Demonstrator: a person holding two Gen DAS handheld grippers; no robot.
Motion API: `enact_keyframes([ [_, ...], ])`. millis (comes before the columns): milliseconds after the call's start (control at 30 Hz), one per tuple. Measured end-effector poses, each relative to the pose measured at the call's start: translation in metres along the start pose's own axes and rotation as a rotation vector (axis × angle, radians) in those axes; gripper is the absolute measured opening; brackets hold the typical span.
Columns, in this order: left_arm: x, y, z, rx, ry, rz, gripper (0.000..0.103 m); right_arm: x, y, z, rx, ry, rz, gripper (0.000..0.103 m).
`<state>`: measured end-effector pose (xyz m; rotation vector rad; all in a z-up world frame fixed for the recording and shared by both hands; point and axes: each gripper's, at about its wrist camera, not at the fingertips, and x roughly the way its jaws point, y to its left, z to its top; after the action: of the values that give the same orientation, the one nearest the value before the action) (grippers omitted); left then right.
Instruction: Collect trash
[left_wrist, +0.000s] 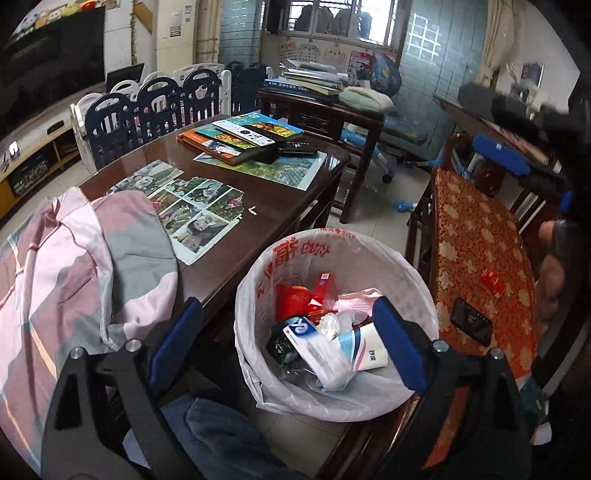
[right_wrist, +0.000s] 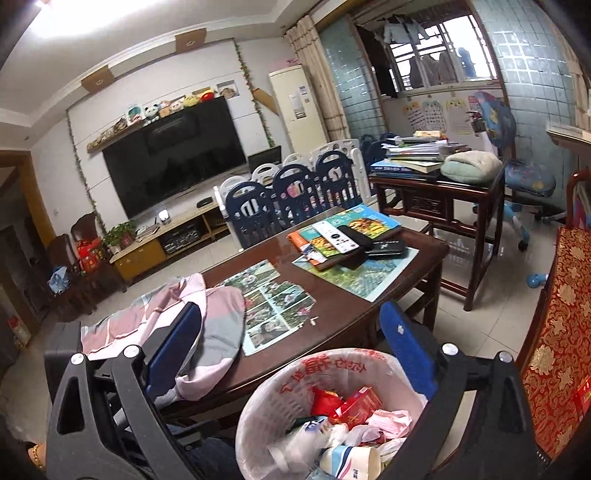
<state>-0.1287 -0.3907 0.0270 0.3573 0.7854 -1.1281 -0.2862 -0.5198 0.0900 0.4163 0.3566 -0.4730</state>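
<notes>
A white-lined trash bin (left_wrist: 258, 280) stands on the floor between the dark wooden table and a red-gold bench; it also shows in the right wrist view (right_wrist: 266, 410). It holds a paper cup (left_wrist: 364, 345), red wrappers (left_wrist: 295, 299), a white-blue box and crumpled plastic. My left gripper (left_wrist: 288, 339) is open and empty, hovering just above the bin. My right gripper (right_wrist: 291, 354) is open and empty, above the bin's near rim. A small red wrapper (left_wrist: 492, 280) lies on the bench cushion. Small white scraps (left_wrist: 253, 211) lie on the table.
The table (left_wrist: 280, 206) carries a pink-grey cloth (left_wrist: 81, 266), photo sheets (left_wrist: 192, 214), books and remotes (left_wrist: 243, 136). A black phone (left_wrist: 471, 325) lies on the bench (left_wrist: 480, 236). A second table with books, a child's chair, a playpen fence and a TV stand behind.
</notes>
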Motion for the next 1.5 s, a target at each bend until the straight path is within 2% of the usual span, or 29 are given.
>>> enact_keyframes([
  [100,-0.026,0.037,-0.009,-0.069,-0.037,0.059,0.097,0.010,0.016,-0.005,-0.013,0.030,0.030,0.095],
  [267,-0.089,0.116,-0.040,-0.210,-0.140,0.232,0.100,0.042,0.076,-0.020,-0.073,0.136,0.119,0.095],
  [333,-0.111,0.143,-0.055,-0.241,-0.163,0.327,0.100,0.055,0.112,-0.028,-0.120,0.160,0.175,0.095],
  [367,-0.126,0.159,-0.066,-0.259,-0.178,0.398,0.100,0.063,0.134,-0.033,-0.154,0.177,0.204,0.095],
  [500,-0.173,0.210,-0.102,-0.338,-0.201,0.537,0.100,0.090,0.213,-0.053,-0.246,0.265,0.309,0.095],
  [667,-0.223,0.268,-0.147,-0.483,-0.215,0.669,0.100,0.110,0.305,-0.082,-0.361,0.284,0.418,0.095],
  [800,-0.245,0.301,-0.177,-0.548,-0.235,0.788,0.100,0.122,0.355,-0.104,-0.424,0.269,0.451,0.095],
  [867,-0.246,0.318,-0.190,-0.570,-0.220,0.844,0.100,0.130,0.370,-0.117,-0.448,0.272,0.456,0.095],
  [967,-0.239,0.338,-0.206,-0.614,-0.195,0.877,0.100,0.141,0.379,-0.132,-0.458,0.271,0.447,0.095],
  [1067,-0.230,0.340,-0.214,-0.639,-0.188,0.898,0.100,0.154,0.377,-0.146,-0.448,0.299,0.401,0.095],
  [1267,-0.225,0.335,-0.214,-0.644,-0.207,0.862,0.100,0.169,0.368,-0.150,-0.404,0.350,0.384,0.098],
  [1500,-0.223,0.338,-0.216,-0.666,-0.195,0.853,0.100,0.168,0.364,-0.149,-0.405,0.336,0.373,0.098],
])
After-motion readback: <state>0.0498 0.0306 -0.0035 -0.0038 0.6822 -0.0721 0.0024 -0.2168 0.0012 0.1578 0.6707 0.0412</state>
